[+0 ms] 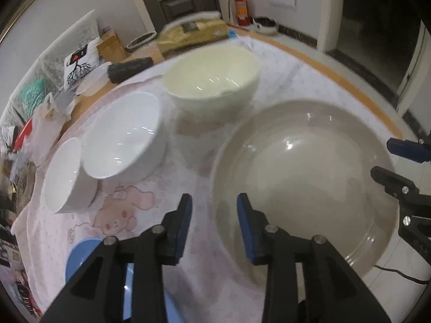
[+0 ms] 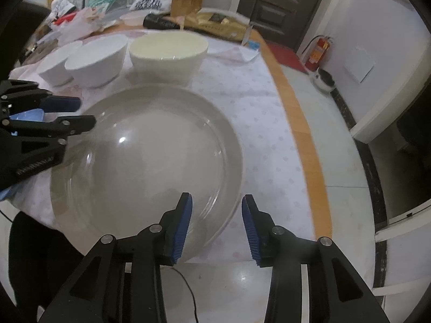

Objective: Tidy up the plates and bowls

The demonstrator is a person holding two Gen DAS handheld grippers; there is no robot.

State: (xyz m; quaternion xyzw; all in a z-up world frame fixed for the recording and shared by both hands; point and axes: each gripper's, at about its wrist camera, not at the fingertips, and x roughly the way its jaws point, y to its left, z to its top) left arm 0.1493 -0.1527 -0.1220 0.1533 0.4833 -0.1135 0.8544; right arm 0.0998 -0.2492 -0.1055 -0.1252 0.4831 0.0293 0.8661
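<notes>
A large grey plate [image 1: 304,177] [image 2: 145,158] lies on the patterned tablecloth [image 1: 167,188] at the table's near edge. My left gripper [image 1: 214,204] is open, its jaws astride the plate's left rim; it also shows in the right wrist view [image 2: 83,113]. My right gripper [image 2: 216,207] is open, astride the plate's near right rim; it also shows in the left wrist view [image 1: 382,158]. Behind the plate stand a cream bowl [image 1: 212,80] [image 2: 168,53], a white bowl [image 1: 124,137] [image 2: 97,59] and a smaller white bowl [image 1: 64,175] [image 2: 54,64]. A blue plate [image 1: 86,258] lies under my left gripper.
The table's wooden edge [image 2: 301,123] runs along the right, with tiled floor beyond. Clutter sits at the back: a dark roll [image 1: 129,68], a gold box [image 1: 194,33], a wooden box [image 2: 187,1], bags and cushions. A fire extinguisher [image 2: 320,49] stands by the door.
</notes>
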